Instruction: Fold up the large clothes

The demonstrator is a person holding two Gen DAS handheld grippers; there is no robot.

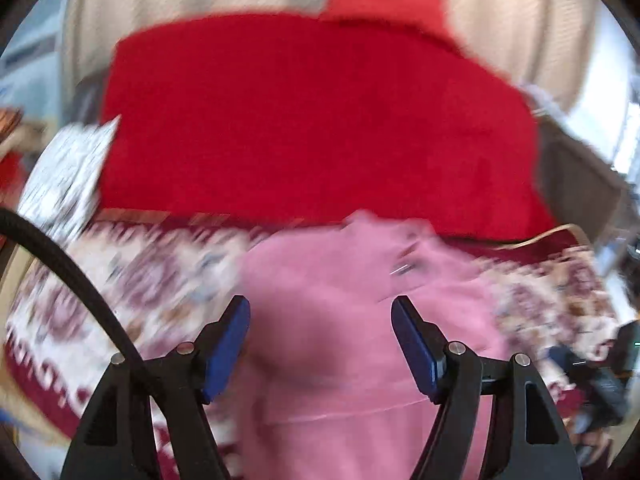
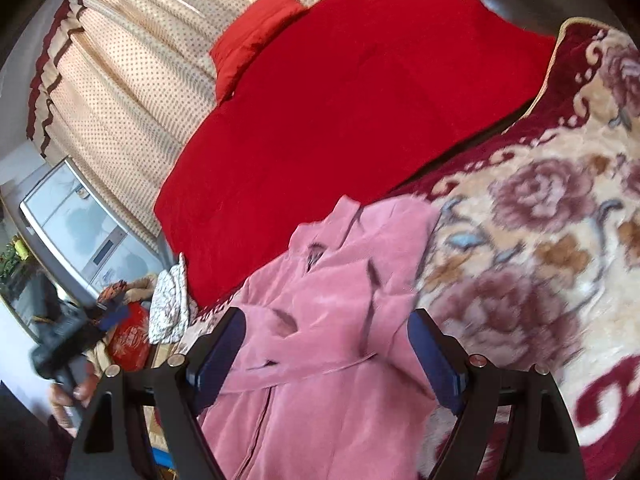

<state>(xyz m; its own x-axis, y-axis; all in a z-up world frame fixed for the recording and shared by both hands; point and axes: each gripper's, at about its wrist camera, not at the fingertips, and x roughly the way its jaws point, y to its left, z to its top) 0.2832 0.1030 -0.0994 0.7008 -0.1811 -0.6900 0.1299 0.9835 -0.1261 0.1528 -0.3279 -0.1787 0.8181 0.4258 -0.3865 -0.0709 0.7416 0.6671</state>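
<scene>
Pink corduroy-like garment (image 2: pixel 320 320), plain dusty rose throughout, seams a shade darker. Under it a plush floral blanket (image 2: pixel 540 240): cream ground, mauve-burgundy roses, tan and pale blue leaves, deep maroon border with cream scrollwork. Behind that a large plain red quilt (image 2: pixel 340 120), solid saturated red; a smaller orange-red cushion (image 2: pixel 252 40) at its far edge, lighter tone. Cream curtain (image 2: pixel 132 92) with a fine brown dot pattern, dark brown trim on the ruffle. Small white cloth with black speckled print (image 2: pixel 172 300) beside the quilt. Both grippers black with blue pads (image 2: pixel 218 356).
</scene>
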